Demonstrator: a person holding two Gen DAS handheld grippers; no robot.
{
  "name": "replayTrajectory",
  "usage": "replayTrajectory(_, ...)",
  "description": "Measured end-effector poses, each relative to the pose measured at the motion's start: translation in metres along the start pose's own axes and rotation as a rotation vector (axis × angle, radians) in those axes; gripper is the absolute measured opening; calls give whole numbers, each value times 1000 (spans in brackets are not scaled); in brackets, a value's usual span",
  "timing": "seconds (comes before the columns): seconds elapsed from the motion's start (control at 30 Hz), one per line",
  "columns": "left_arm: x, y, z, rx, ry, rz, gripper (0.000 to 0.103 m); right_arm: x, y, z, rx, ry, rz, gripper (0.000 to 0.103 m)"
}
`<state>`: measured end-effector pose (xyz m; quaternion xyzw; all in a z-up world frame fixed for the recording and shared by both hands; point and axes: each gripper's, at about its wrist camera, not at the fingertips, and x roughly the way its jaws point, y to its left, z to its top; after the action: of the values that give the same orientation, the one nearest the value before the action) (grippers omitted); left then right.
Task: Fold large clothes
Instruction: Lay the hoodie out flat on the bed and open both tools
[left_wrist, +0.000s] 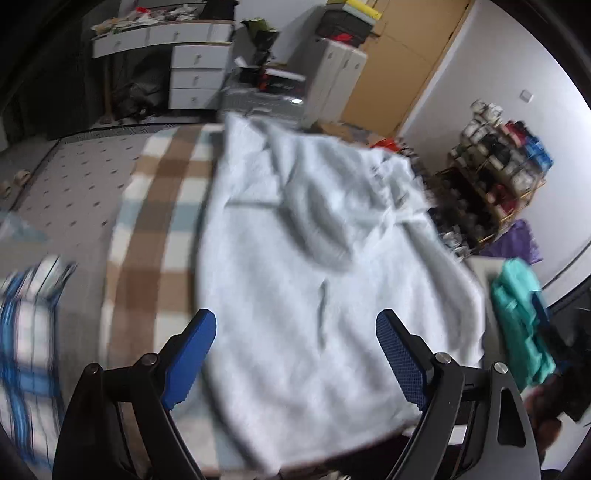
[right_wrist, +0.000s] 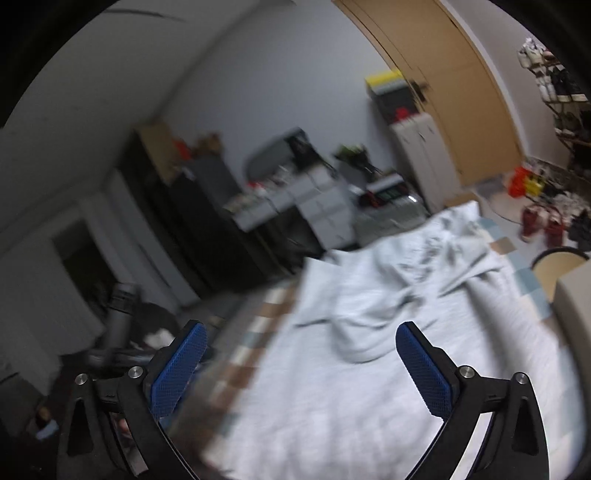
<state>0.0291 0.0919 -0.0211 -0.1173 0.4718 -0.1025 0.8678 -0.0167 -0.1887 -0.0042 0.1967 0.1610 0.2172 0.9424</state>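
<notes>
Two black grippers with blue textured pads are both spread wide, nothing between their jaws: the left gripper (left_wrist: 295, 350) and the right gripper (right_wrist: 301, 363) hang above a pale blue-white fleece garment (left_wrist: 317, 266). It lies spread flat on a bed covered by a brown, white and light-blue checked blanket (left_wrist: 159, 206), reaching from the near edge toward the far edge. Its surface is soft and fuzzy, with a rounded hood-like fold near the middle and crumpled creases at the far end. A teal folded cloth (left_wrist: 517, 317) sits past the bed's right edge; motion blur softens details.
</notes>
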Motion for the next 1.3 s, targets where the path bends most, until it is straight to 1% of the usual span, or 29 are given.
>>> replayTrajectory(0.07,-7,1,-21,16,26,-36,86,-17,13,-20,-31,-45,1,103)
replayTrajectory(0.1,-11,0,-33,35,31,-37,86,-26,19,-32,-57,-70,0,103)
replayTrajectory(0.13,-17,-2,-44,54,29,-14,86,-32,24,-44,-86,-88,-5,103)
replayTrajectory(0.2,-15,-5,-66,108,56,81,86,-38,28,-62,-111,-123,-6,103)
replayTrajectory(0.27,-3,-4,-84,148,98,145,86,-38,23,-73,-85,-117,0,103)
replayTrajectory(0.3,5,-1,-89,149,114,177,86,-35,16,-77,-33,-92,14,103)
replayTrajectory(0.33,16,2,-93,144,145,186,86,-31,11,-77,14,-64,36,103)
replayTrajectory(0.37,24,4,-98,131,173,169,86,-30,6,-77,37,-52,44,103)
replayTrajectory(0.43,40,10,-101,76,208,126,86,-31,-2,-74,53,-67,14,103)
replayTrajectory(0.5,49,14,-98,41,189,103,86,-39,-7,-76,83,-87,9,103)
replayTrajectory(0.53,55,15,-93,45,179,96,86,-41,-11,-77,102,-92,9,103)
replayTrajectory(0.57,60,15,-91,48,177,100,86,-42,-17,-79,132,-87,5,103)
replayTrajectory(0.63,75,21,-86,11,199,167,85,-38,-26,-81,190,-51,-6,103)
replayTrajectory(0.67,80,22,-87,-10,214,164,82,-37,-29,-83,209,-36,-5,103)
replayTrajectory(0.7,82,23,-85,-12,202,163,80,-34,-33,-83,234,-17,7,103)
replayTrajectory(0.73,82,22,-84,3,183,146,52,-32,-36,-83,246,-13,6,103)
replayTrajectory(0.77,83,21,-83,26,184,156,23,-34,-36,-85,247,-17,-1,103)
replayTrajectory(0.8,84,24,-81,39,196,170,15,-36,-35,-86,244,-21,-7,103)
replayTrajectory(0.87,81,33,-83,-5,181,121,7,-38,-34,-88,240,-25,-10,103)
replayTrajectory(0.9,80,36,-85,-9,180,111,7,-40,-34,-88,237,-29,-21,103)
replayTrajectory(0.97,79,43,-87,24,172,125,6,-41,-36,-88,240,-39,-29,103)
replayTrajectory(1.0,76,49,-88,20,160,134,6,-42,-39,-88,250,-46,-30,103)
replayTrajectory(1.03,70,60,-88,-11,129,152,5,-43,-42,-89,258,-48,-43,103)
replayTrajectory(1.07,64,59,-94,-14,113,173,4,-43,-44,-88,258,-43,-61,103)
replayTrajectory(1.13,59,70,-95,-28,93,215,4,-43,-50,-85,261,-32,-130,103)
replayTrajectory(1.17,57,71,-97,-22,92,229,4,-47,-56,-85,283,-45,-151,103)
replayTrajectory(1.23,53,72,-96,15,85,264,4,-55,-70,-85,351,-70,-168,103)
replayTrajectory(1.3,52,70,-99,40,91,292,3,-61,-85,-86,418,-77,-178,103)
